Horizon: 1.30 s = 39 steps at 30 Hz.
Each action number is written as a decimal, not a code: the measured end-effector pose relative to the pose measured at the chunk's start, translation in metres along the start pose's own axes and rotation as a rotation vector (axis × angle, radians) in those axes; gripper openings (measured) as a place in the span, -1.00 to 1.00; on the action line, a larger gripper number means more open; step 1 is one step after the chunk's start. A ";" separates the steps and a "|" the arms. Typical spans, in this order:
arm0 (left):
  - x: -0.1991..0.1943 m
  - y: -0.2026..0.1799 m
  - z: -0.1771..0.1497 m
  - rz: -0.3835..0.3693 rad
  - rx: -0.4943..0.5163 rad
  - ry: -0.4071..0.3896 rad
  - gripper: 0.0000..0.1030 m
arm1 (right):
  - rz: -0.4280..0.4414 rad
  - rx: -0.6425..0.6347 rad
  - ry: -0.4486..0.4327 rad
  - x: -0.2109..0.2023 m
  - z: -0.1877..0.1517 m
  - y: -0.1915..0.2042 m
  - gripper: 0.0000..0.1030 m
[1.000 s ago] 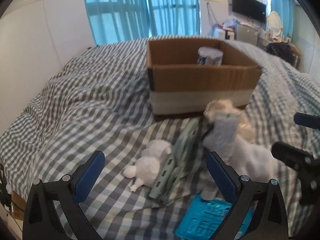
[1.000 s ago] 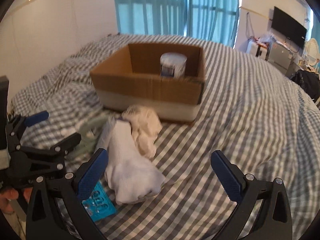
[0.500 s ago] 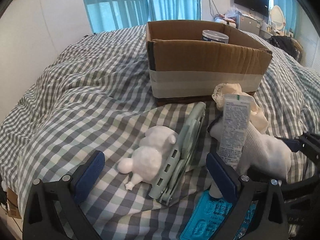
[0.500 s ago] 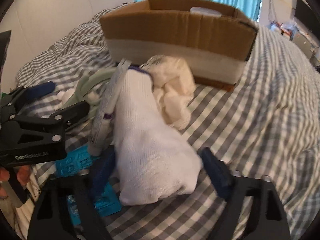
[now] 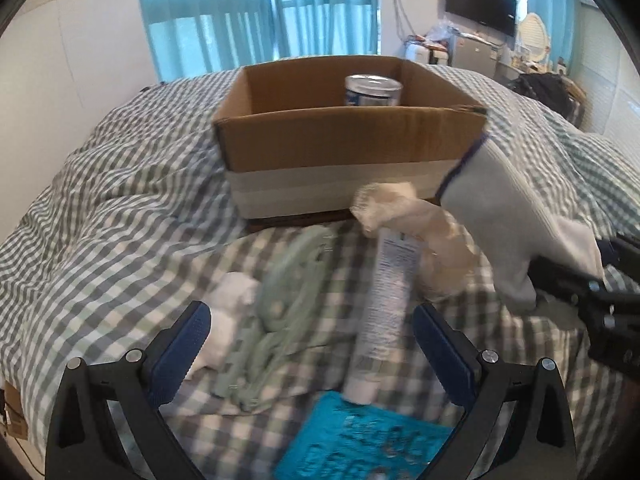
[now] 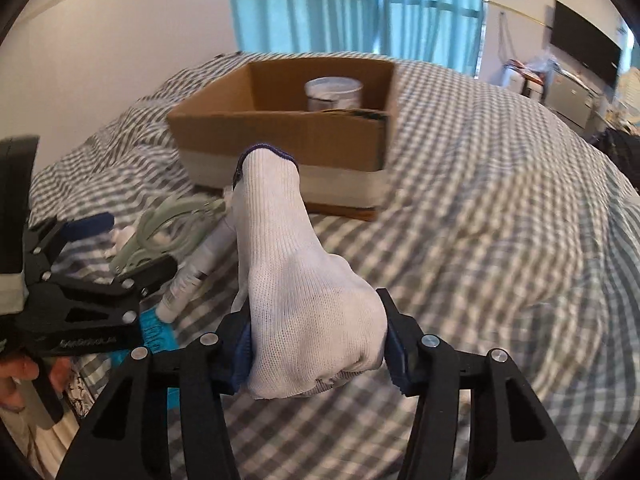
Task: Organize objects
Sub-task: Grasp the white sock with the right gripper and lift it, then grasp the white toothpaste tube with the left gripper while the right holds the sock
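My right gripper (image 6: 316,350) is shut on a white knit glove (image 6: 296,280) with a blue cuff and holds it above the bed; the glove also shows at the right of the left wrist view (image 5: 508,216). My left gripper (image 5: 308,352) is open and empty above a white tube (image 5: 388,304), a pale green clip (image 5: 288,292), a white plush toy (image 5: 224,320) and a teal packet (image 5: 360,440). A cream cloth (image 5: 408,216) lies before the cardboard box (image 5: 352,148), which holds a tin (image 5: 372,90).
The checked bedspread (image 6: 500,220) is rumpled and stretches out to the right of the box. A white wall (image 5: 80,60) and blue curtains stand behind the bed. Furniture and a TV (image 5: 480,4) stand at the far right.
My right gripper has closed on the white glove and lifted it off the bed. The left gripper has risen a little and stays open.
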<state>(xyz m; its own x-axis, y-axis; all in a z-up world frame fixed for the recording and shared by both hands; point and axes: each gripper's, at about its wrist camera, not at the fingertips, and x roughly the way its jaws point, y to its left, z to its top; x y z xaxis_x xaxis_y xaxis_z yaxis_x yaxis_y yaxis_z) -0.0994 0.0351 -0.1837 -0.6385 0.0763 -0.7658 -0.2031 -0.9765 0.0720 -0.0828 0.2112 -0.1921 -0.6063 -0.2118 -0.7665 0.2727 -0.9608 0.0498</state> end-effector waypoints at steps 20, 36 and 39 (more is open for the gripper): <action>0.027 -0.055 -0.009 -0.067 0.158 0.044 -0.04 | -0.026 0.081 -0.010 -0.006 -0.007 -0.033 0.04; -0.002 -0.023 0.000 -0.134 0.038 0.036 -0.65 | -0.040 0.066 -0.026 -0.020 -0.008 -0.025 0.04; -0.021 -0.016 -0.002 -0.154 0.025 0.003 -0.65 | -0.049 0.063 -0.049 -0.034 -0.008 -0.020 0.04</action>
<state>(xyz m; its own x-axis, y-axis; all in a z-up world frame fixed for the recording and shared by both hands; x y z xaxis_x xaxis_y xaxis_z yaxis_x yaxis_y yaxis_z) -0.0809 0.0484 -0.1699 -0.5963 0.2240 -0.7709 -0.3169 -0.9480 -0.0302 -0.0622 0.2394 -0.1721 -0.6543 -0.1713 -0.7366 0.1953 -0.9792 0.0542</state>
